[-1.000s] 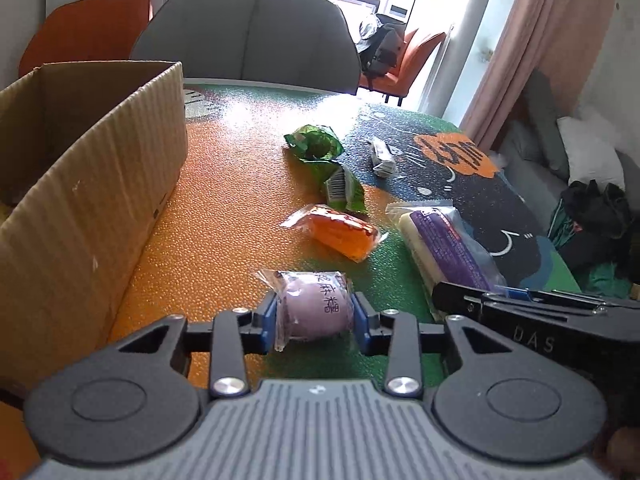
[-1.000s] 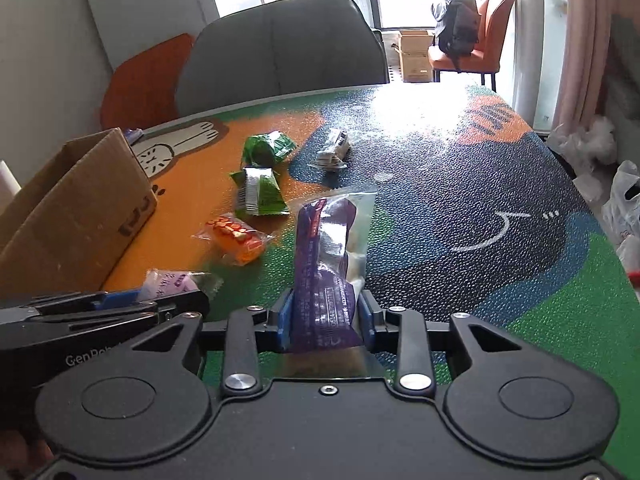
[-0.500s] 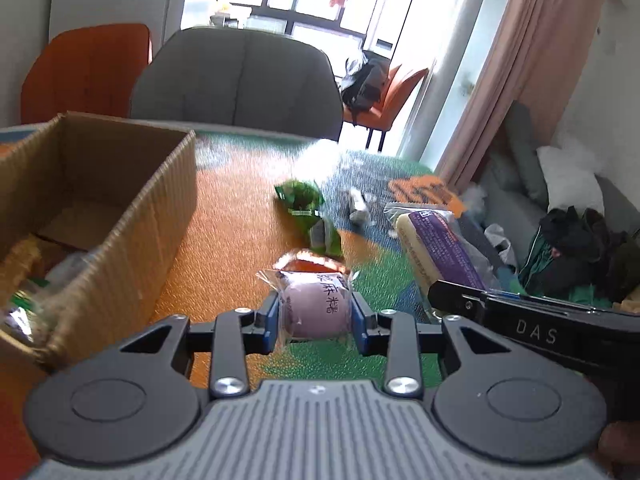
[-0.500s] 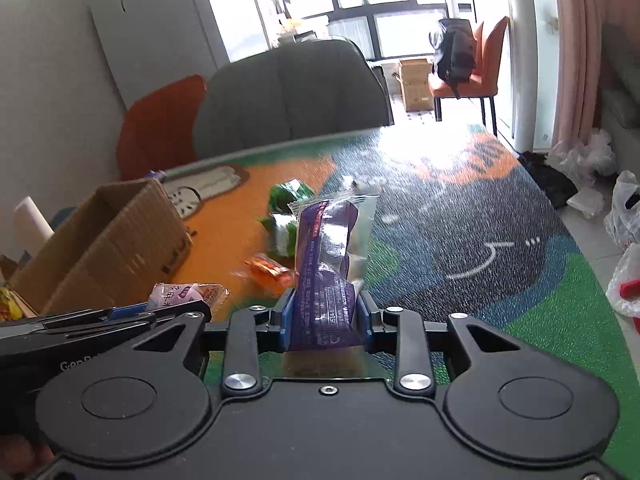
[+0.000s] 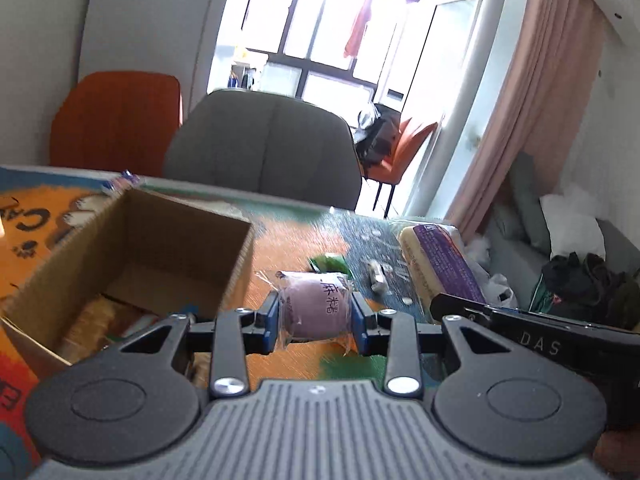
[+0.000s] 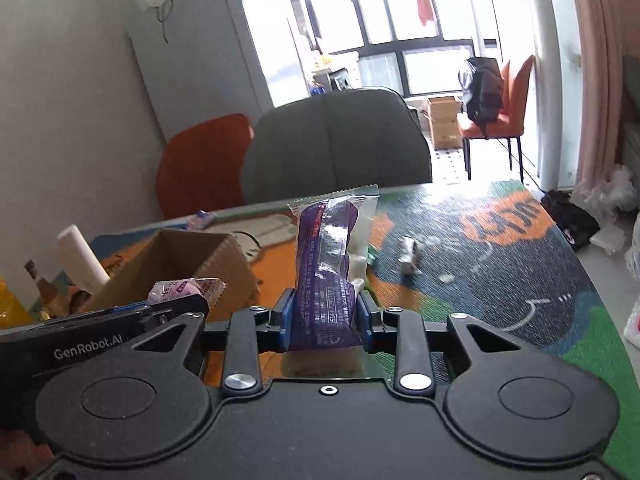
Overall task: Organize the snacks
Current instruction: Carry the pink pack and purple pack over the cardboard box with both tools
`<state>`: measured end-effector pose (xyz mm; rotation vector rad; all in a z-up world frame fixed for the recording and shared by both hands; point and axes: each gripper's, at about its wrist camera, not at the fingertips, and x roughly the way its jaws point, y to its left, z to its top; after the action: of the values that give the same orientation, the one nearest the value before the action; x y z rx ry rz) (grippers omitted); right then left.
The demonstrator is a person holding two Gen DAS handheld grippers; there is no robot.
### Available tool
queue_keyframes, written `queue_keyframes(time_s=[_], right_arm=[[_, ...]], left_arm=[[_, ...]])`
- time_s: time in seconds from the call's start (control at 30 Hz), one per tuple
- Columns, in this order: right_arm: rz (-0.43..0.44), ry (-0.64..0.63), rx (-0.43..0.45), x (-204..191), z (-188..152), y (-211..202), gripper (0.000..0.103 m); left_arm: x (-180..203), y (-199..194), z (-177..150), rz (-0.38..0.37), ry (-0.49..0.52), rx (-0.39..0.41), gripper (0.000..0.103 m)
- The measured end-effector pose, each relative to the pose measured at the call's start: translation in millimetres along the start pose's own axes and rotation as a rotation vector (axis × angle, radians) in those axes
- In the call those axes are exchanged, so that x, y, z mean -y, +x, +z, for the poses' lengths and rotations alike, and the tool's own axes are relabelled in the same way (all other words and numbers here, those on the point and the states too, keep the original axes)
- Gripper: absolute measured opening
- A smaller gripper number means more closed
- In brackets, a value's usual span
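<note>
My left gripper [image 5: 316, 316] is shut on a round purple wrapped snack [image 5: 316, 308] and holds it in the air just right of the open cardboard box [image 5: 168, 236]. The box has several snacks inside. My right gripper [image 6: 326, 320] is shut on a long purple snack packet [image 6: 328, 272], held upright above the table. That packet shows in the left wrist view [image 5: 436, 264] at the right. The round snack shows in the right wrist view [image 6: 184, 290], with the box [image 6: 176, 264] behind it.
A green packet [image 5: 328, 262] and a small silver wrapper [image 5: 378, 274] lie on the patterned table [image 6: 500, 264]. A grey chair [image 5: 264, 148] and an orange chair [image 5: 116, 116] stand behind the table. A white roll [image 6: 80, 256] stands left of the box.
Both grippers have risen from the table with their snacks. The left gripper has moved left, nearer the box, so the box's inside now shows.
</note>
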<state>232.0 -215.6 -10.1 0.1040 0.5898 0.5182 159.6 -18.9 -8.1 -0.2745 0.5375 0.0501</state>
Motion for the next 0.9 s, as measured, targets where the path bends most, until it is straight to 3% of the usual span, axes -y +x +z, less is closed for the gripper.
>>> queue_keyframes(time_s=[0.5, 0.9], right_arm=[[0.057, -0.055, 0.022, -54.9, 11.1, 8.5, 0.03], [0.08, -0.096, 0.009, -89.0, 14.2, 21.8, 0.03]], left_arm=[[-47.8, -29.0, 14.9, 0.058, -0.055, 0.05, 0.035], [-86.0, -25.1, 15.0, 0.09, -0.107, 0.046, 0.035]])
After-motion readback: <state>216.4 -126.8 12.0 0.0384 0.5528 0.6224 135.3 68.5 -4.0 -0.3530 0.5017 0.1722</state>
